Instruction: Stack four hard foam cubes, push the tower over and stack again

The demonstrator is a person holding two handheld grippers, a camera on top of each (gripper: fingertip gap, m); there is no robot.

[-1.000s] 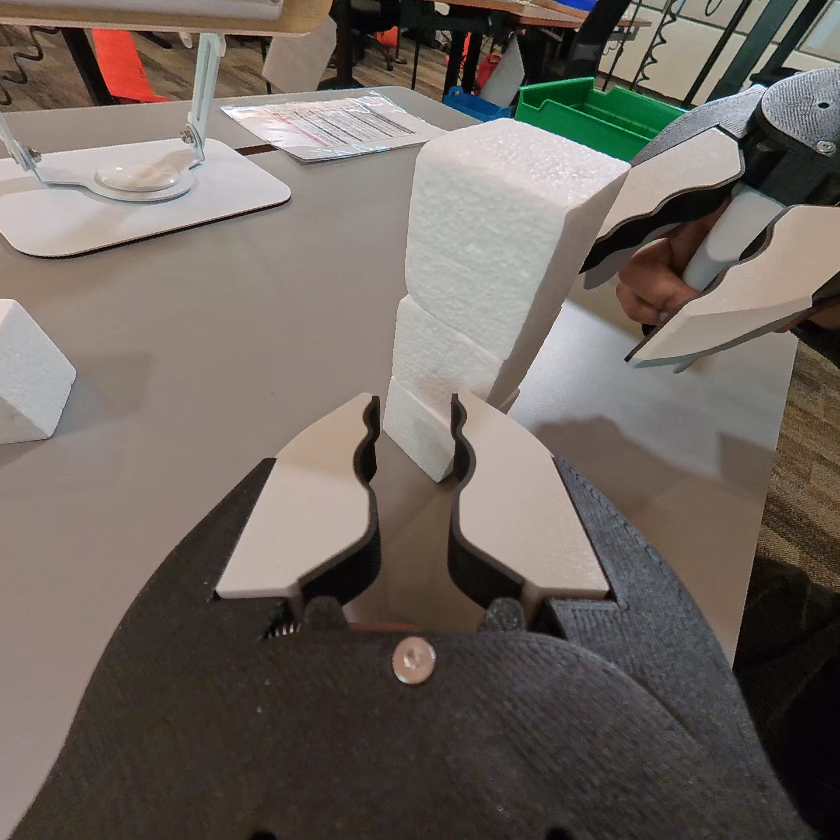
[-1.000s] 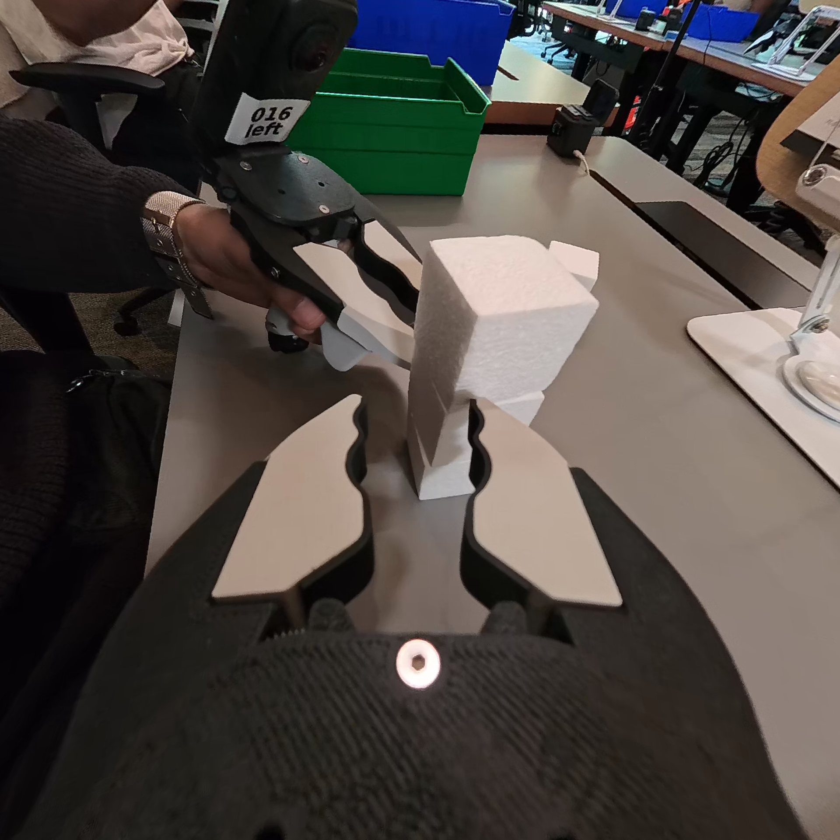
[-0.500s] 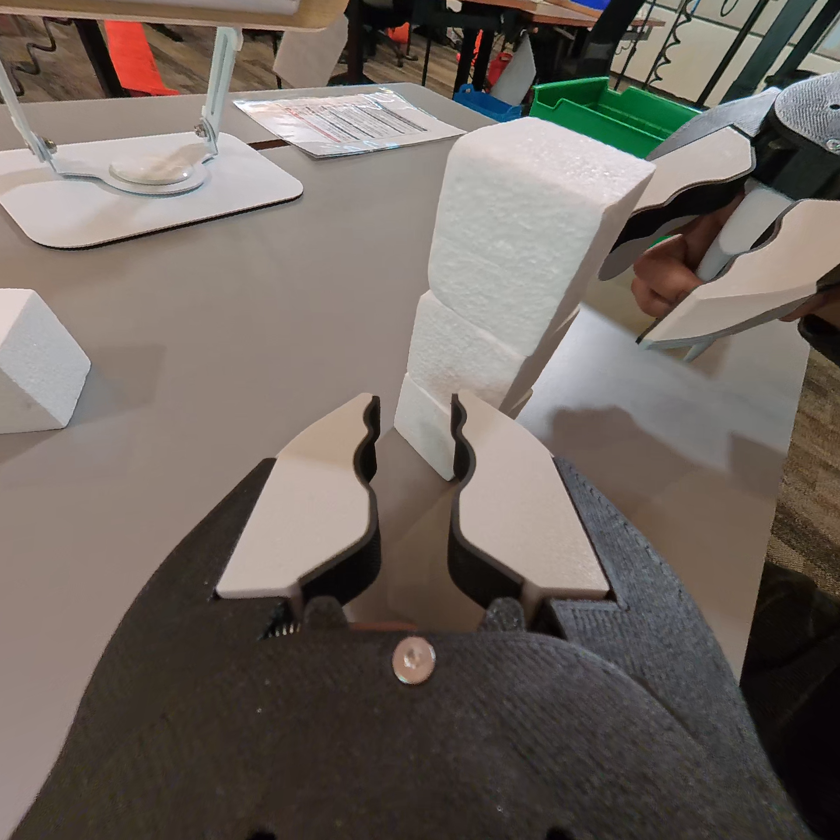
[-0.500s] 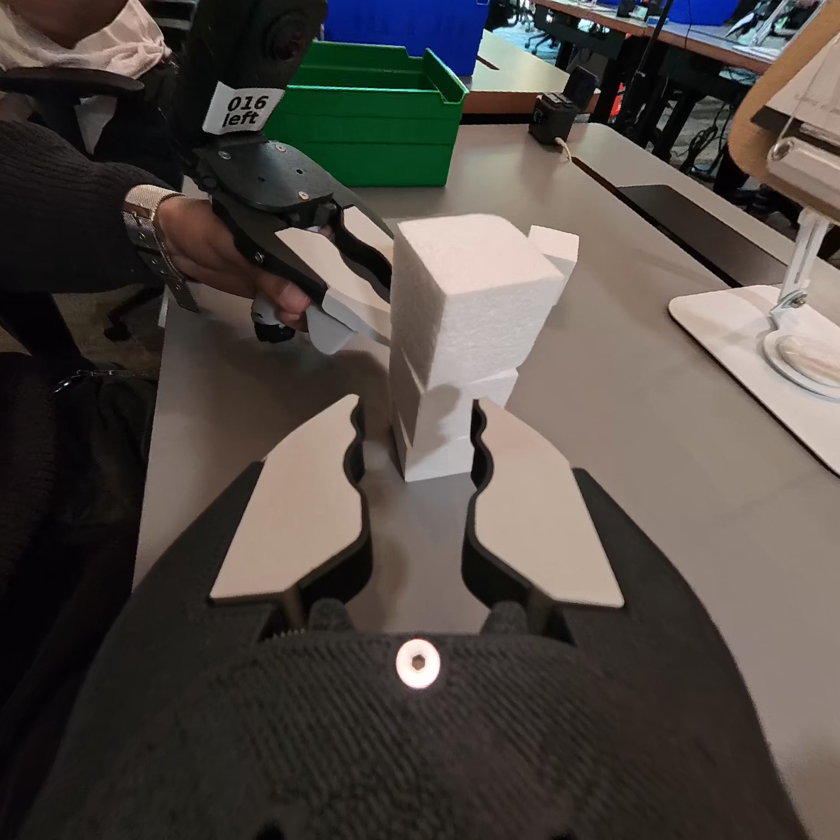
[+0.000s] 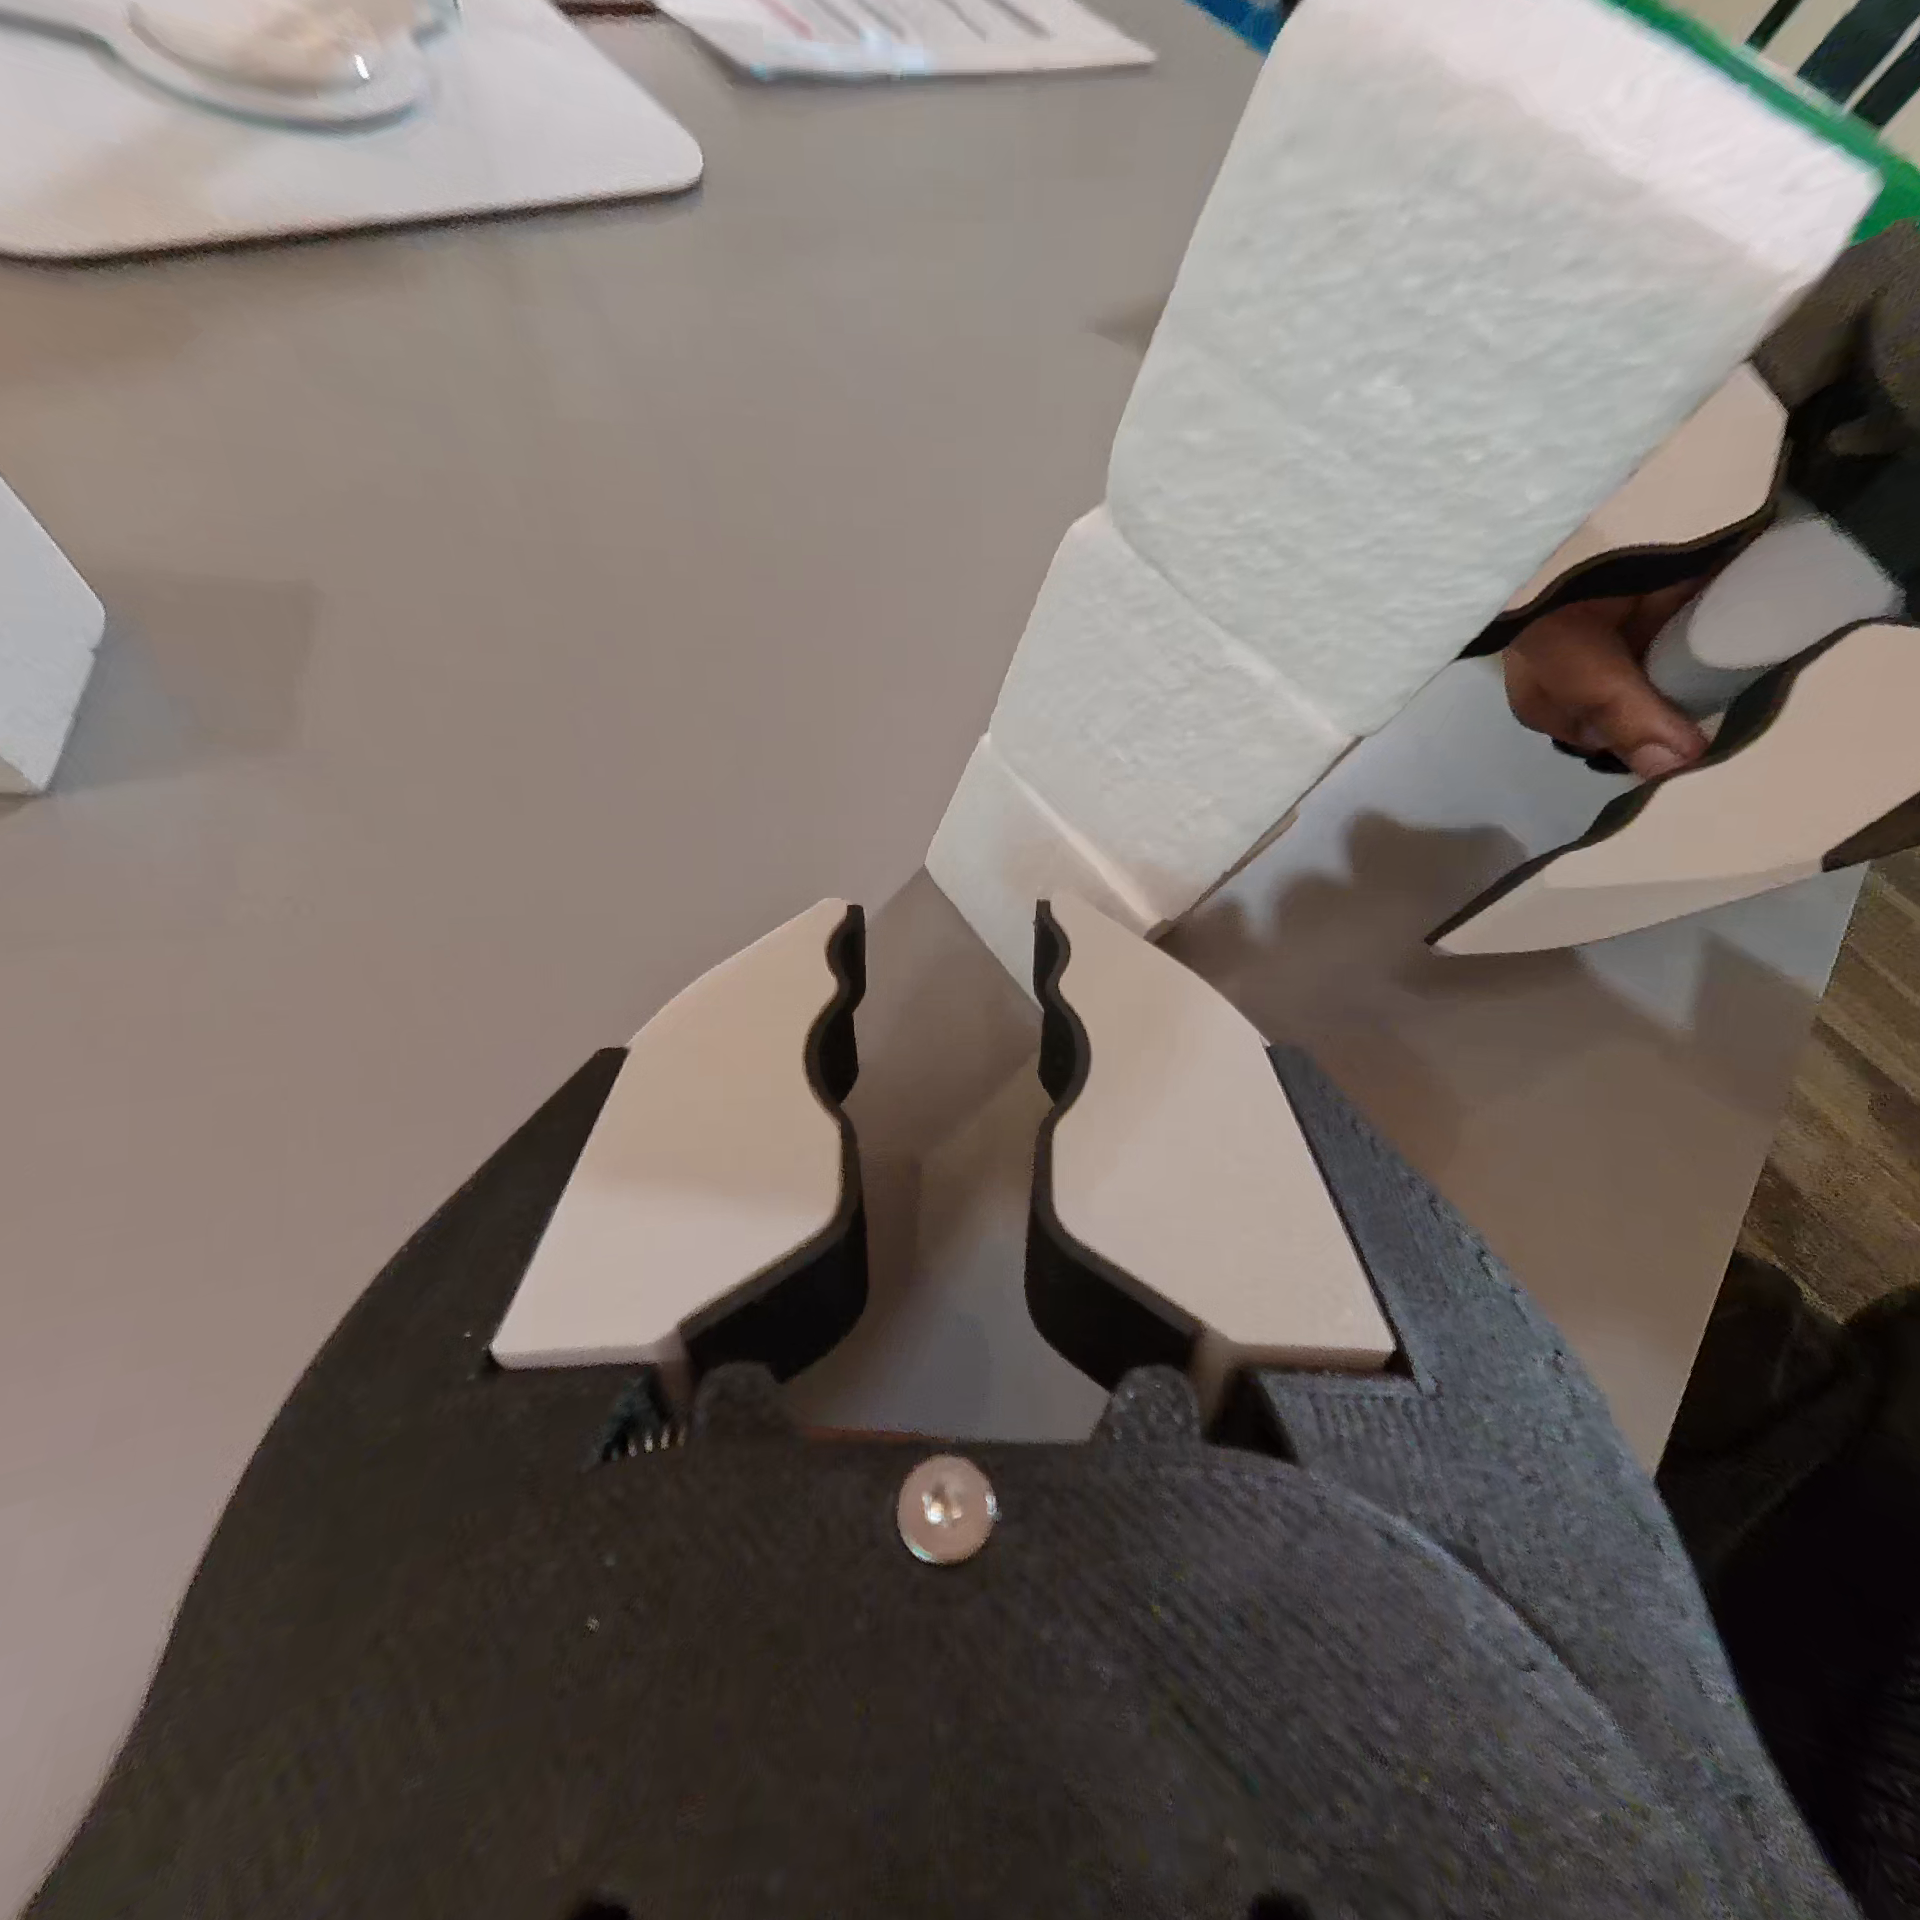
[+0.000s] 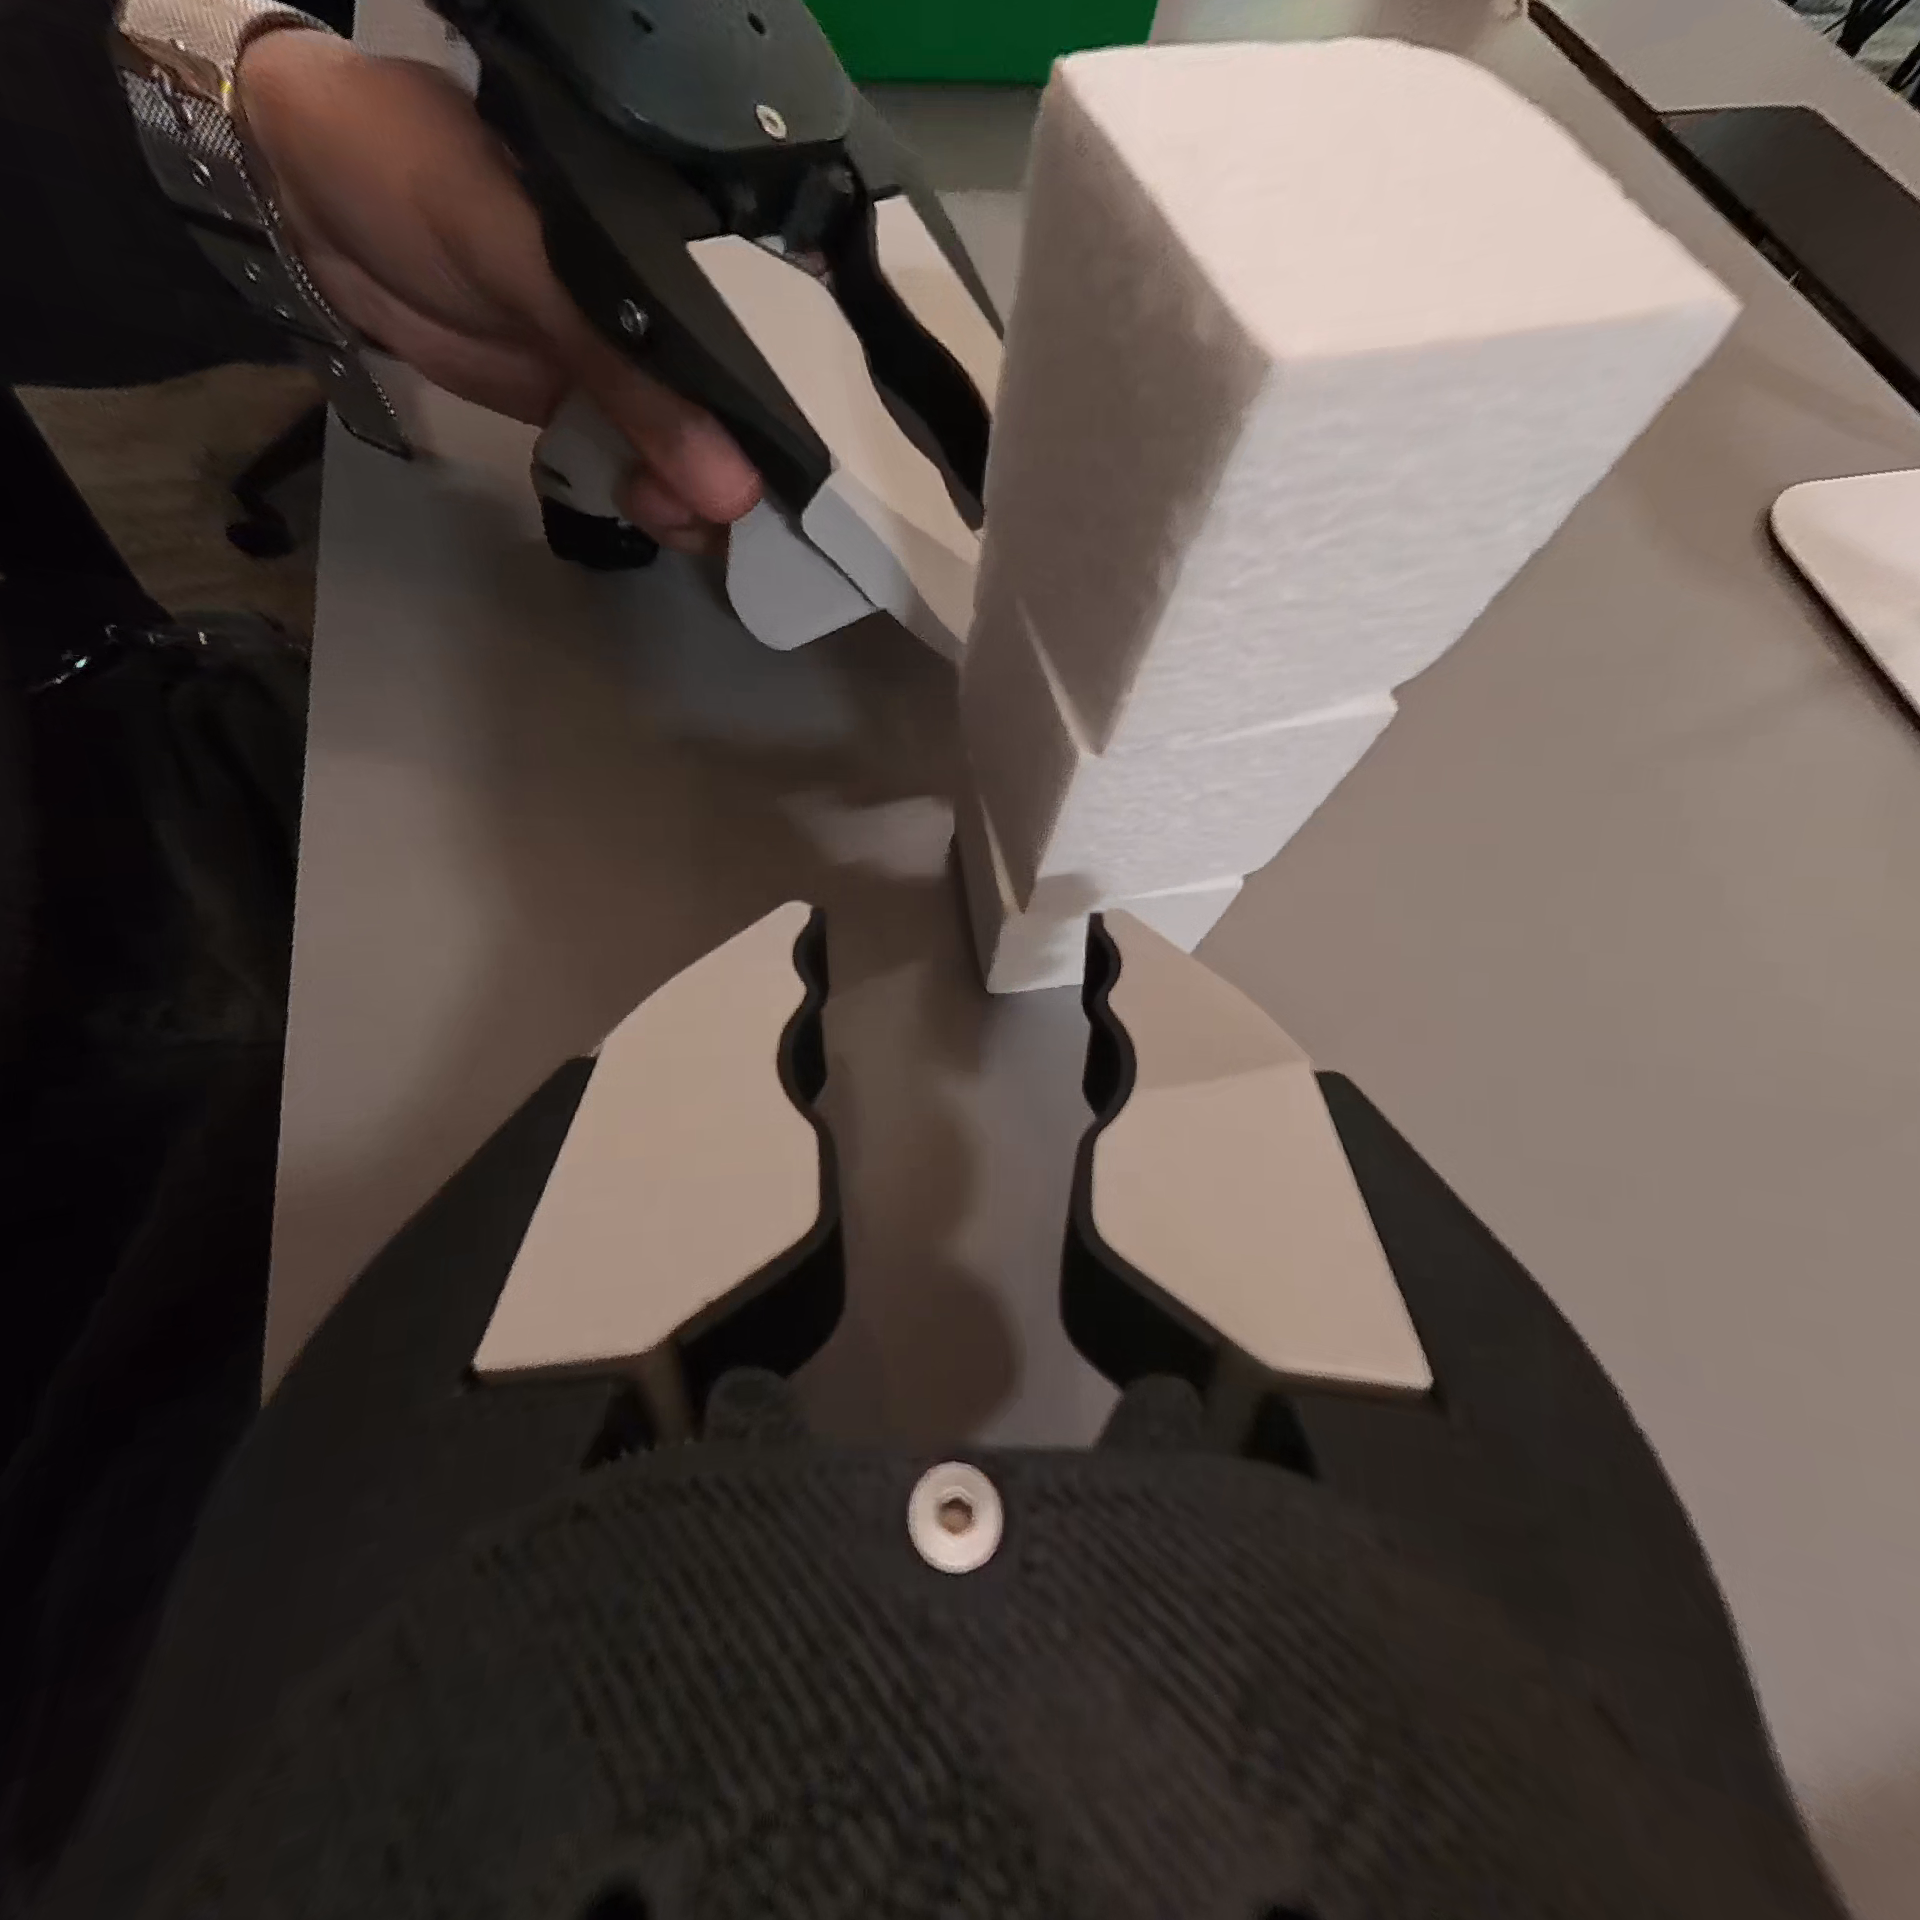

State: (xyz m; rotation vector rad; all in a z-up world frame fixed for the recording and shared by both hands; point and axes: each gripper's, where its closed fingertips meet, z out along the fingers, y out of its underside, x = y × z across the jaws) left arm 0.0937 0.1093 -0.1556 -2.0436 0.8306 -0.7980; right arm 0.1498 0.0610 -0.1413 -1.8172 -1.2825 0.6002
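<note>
While no writing reads | grainy white foam stack of three blocks | left gripper spread, empty | right gripper spread, empty | smooth grey table

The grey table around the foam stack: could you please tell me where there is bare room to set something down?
Bare grey table lies between the foam stack, the white stand base and the loose foam block. It is crowded at the stack's foot, where the open left tongs and right tongs both point.

Three foam blocks are stacked at upper right of the table. Another block is seen at the left edge, a flat base at upper left.
</note>
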